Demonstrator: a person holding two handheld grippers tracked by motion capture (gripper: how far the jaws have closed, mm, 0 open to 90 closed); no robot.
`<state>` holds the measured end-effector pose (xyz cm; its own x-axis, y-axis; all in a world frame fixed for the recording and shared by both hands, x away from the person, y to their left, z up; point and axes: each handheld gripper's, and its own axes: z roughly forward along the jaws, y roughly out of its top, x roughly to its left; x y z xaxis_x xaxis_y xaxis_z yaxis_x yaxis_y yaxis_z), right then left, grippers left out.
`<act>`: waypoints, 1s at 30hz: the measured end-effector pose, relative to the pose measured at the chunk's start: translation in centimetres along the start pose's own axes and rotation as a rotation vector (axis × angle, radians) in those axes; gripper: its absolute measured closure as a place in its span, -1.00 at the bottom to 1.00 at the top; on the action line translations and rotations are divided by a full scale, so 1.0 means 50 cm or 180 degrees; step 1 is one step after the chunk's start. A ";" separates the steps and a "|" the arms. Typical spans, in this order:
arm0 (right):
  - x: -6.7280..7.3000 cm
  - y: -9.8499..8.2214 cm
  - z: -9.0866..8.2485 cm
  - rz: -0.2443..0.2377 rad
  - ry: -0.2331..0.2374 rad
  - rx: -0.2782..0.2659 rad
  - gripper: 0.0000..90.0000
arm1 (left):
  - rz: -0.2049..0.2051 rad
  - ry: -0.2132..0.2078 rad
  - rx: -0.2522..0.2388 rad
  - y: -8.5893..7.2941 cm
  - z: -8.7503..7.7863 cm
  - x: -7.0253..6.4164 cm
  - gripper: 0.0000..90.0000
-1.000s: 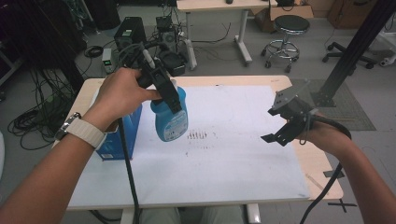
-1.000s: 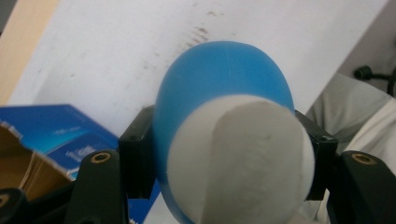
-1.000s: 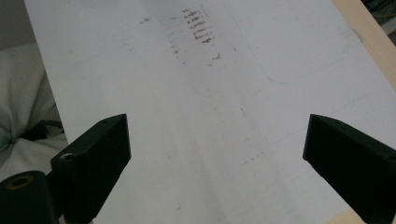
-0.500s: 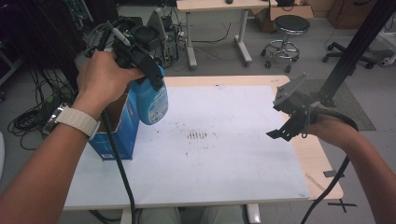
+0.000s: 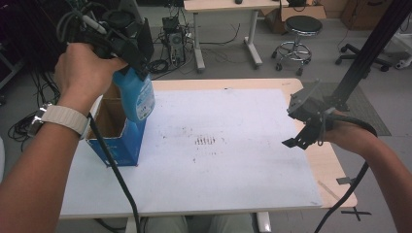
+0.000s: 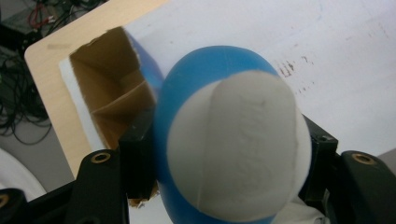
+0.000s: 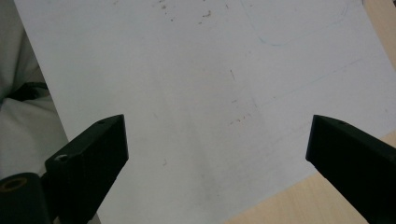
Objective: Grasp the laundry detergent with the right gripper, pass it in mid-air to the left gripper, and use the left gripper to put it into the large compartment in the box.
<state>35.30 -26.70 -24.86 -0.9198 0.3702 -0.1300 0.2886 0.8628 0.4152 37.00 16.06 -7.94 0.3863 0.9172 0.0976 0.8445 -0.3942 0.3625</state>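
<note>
My left gripper [image 5: 132,72] is shut on a blue bottle [image 5: 139,98] with a white label. It holds the bottle in the air, tilted, over the open top of a blue cardboard box [image 5: 119,143] at the table's left. In the left gripper view the bottle's rounded bottom [image 6: 233,140] sits clamped between the black jaws of the left gripper [image 6: 229,154], and the box's brown inside [image 6: 112,93] lies below and beyond it. My right gripper [image 5: 302,134] hovers open over the right part of the white sheet. Nothing is between the jaws of the right gripper [image 7: 217,140].
A white sheet [image 5: 233,170] with small dark marks covers most of the wooden table [image 5: 335,179]. Behind the table are a stool [image 5: 297,29], a desk, cables and a black frame post at the right.
My left gripper has carried the bottle up and to the left, from beside the box to above its opening. The right gripper has stayed nearly still.
</note>
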 end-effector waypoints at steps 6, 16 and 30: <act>-0.003 -0.010 0.001 -0.0010 0.0017 0.0047 -0.88 | -0.0227 0.0059 -0.0002 -0.013 -0.007 0.030 -0.16; -0.004 -0.023 0.007 -0.0018 0.0032 0.0112 -0.87 | -0.0573 0.0155 -0.0005 -0.026 -0.014 0.072 -0.16; 0.000 -0.034 0.004 -0.0012 0.0026 0.0146 -0.87 | -0.0884 0.0320 -0.0081 -0.044 0.016 0.123 -0.16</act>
<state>34.86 -28.08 -25.74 -0.9230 0.3644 -0.1239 0.2970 0.8791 0.3729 37.81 22.53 -8.86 0.1019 0.9914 0.0823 0.9027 -0.1269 0.4112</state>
